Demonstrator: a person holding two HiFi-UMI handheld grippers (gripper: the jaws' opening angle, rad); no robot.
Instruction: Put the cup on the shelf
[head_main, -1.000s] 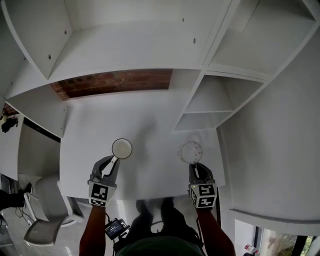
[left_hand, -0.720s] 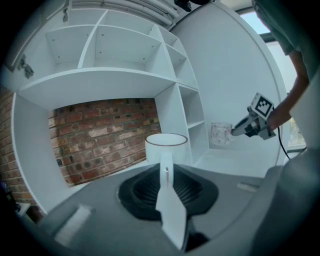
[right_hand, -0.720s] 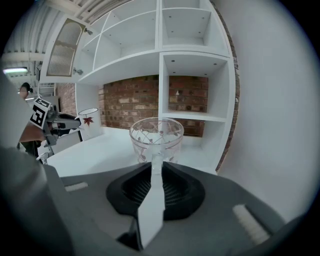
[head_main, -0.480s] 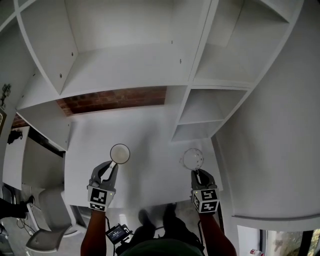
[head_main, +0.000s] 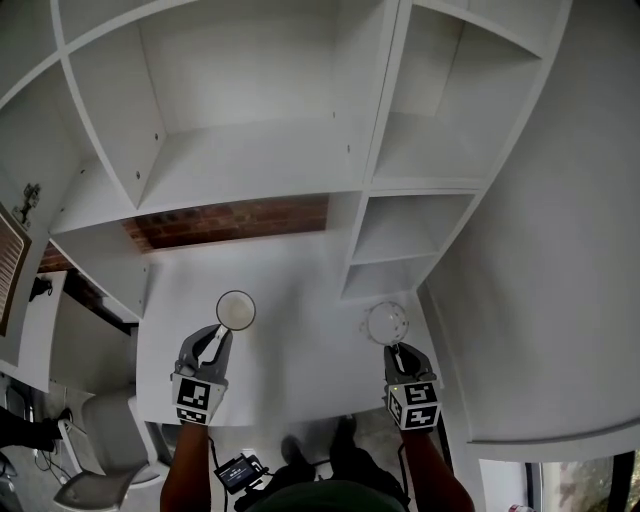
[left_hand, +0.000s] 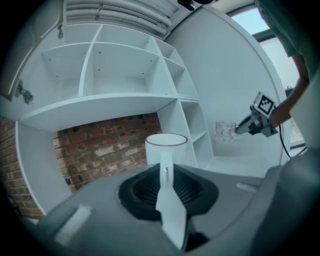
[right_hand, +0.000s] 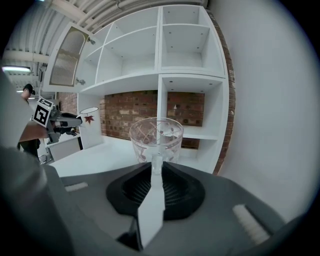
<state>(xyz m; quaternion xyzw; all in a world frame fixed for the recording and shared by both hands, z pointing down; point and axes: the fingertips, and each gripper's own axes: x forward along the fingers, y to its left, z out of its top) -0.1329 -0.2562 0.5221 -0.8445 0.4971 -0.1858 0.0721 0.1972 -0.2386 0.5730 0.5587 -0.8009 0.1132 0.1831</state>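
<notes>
White shelf unit (head_main: 250, 160) fills the wall up top, with a strip of brick wall (head_main: 230, 220) showing under it and the pale counter (head_main: 300, 350) below. On the near side, the left claw (head_main: 222, 336) is pinched almost closed on the handle of the white cup (head_main: 236, 310). It holds the cup upright above the counter, facing the brick. Across from it, the right claw (head_main: 397, 350) is clamped just as narrowly on the handle of a patterned glass cup (head_main: 385, 322). That cup is upright too, near the narrow right-hand bays. Neither cup sits on a shelf yet.

Left tool (head_main: 221, 332), right tool (head_main: 394, 348): both clamped, outstretched.
</notes>
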